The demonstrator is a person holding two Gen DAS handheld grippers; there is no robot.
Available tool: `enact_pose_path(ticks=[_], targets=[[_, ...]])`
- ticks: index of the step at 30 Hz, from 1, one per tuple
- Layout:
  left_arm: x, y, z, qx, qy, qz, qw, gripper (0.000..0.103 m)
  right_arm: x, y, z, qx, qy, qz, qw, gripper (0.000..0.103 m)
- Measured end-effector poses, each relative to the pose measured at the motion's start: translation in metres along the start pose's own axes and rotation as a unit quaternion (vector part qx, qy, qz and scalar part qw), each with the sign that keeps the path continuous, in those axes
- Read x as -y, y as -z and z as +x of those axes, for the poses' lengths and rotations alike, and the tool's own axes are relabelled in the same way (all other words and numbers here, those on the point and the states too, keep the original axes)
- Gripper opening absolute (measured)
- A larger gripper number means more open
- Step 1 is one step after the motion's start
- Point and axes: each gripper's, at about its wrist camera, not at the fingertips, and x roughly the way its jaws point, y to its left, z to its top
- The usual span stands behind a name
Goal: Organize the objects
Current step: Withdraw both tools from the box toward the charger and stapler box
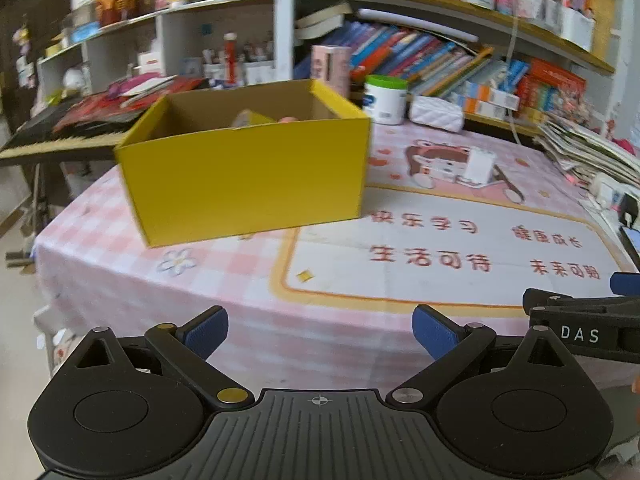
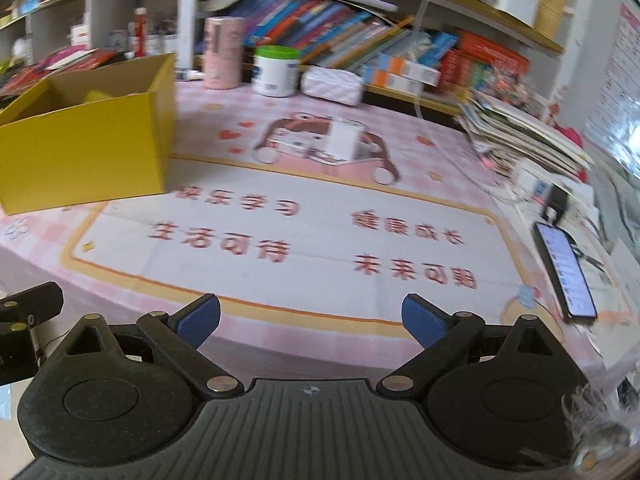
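An open yellow cardboard box [image 1: 244, 176] stands on the pink checked tablecloth [image 1: 400, 280], far left; it also shows in the right wrist view [image 2: 80, 152]. Some items lie inside it, mostly hidden. A small white box [image 1: 478, 166] stands upright on the cartoon print farther back, also in the right wrist view [image 2: 346, 138]. My left gripper [image 1: 320, 334] is open and empty over the near table edge. My right gripper [image 2: 312, 322] is open and empty beside it, and shows at the right edge of the left wrist view [image 1: 580, 320].
A white jar with green lid [image 2: 276, 72], a pink cylinder [image 2: 222, 52] and a white quilted pouch [image 2: 332, 86] stand at the back. A phone [image 2: 566, 272] lies at the right edge beside a paper stack [image 2: 520, 132]. Bookshelves rise behind; a keyboard [image 1: 60, 140] sits left.
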Motion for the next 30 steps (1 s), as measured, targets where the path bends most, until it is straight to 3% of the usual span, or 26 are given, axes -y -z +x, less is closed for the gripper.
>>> enact_pose_path(ticks=[9,18,30], targets=[[0.030,-0.023,0.028,-0.002,0.017,0.017,0.9997,0.100,0.033,-0.015,0.025,-0.005,0.015,0.017,1.000,0.098],[0.065,-0.054,0.064,-0.002,0.029,0.017,0.9994,0.100,0.064,-0.052,0.069,-0.008,0.011,0.010,1.000,0.098],[0.115,-0.089,0.114,-0.005,0.018,0.011,0.9998,0.100,0.111,-0.098,0.134,-0.011,-0.008,0.004,1.000,0.098]])
